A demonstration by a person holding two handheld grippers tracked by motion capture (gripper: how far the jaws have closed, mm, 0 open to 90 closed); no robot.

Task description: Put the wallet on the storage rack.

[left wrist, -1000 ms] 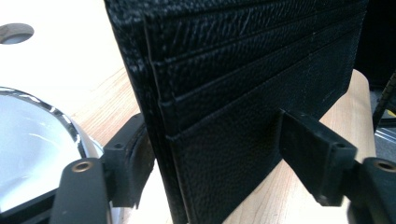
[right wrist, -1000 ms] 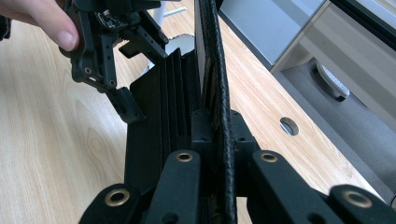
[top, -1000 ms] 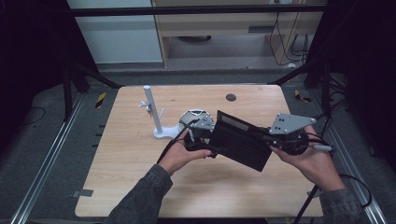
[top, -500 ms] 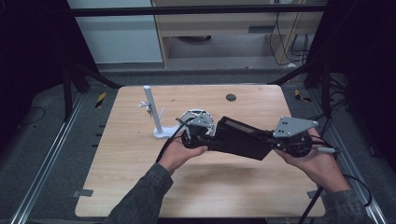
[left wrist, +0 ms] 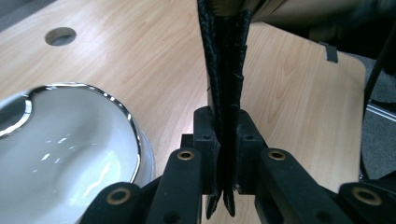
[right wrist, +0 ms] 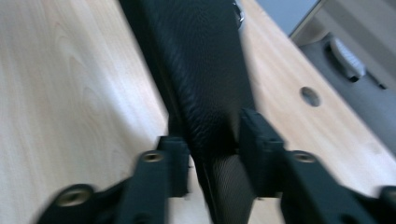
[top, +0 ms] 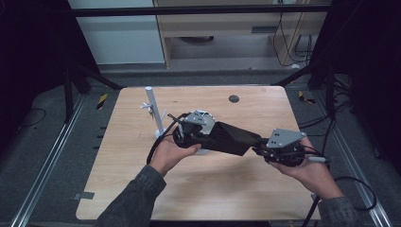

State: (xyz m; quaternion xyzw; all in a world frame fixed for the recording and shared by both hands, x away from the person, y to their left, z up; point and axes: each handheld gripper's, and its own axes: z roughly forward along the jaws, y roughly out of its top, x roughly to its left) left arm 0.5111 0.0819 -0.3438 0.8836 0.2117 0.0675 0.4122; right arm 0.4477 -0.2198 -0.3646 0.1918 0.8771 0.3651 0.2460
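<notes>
The left gripper (top: 208,137) and right gripper (top: 265,150) each clamp an end of 1 black pouch (top: 234,138) above the table (top: 198,189).

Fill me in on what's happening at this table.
A person holds a black textured pouch above the wooden table, stretched between two hand-held tools. The left claw is shut on one end, where several dark layers are pinched together, and the right claw is shut on the other end. A white bowl with a shiny rim sits under the left end, and a white stand rises beside it.
</notes>
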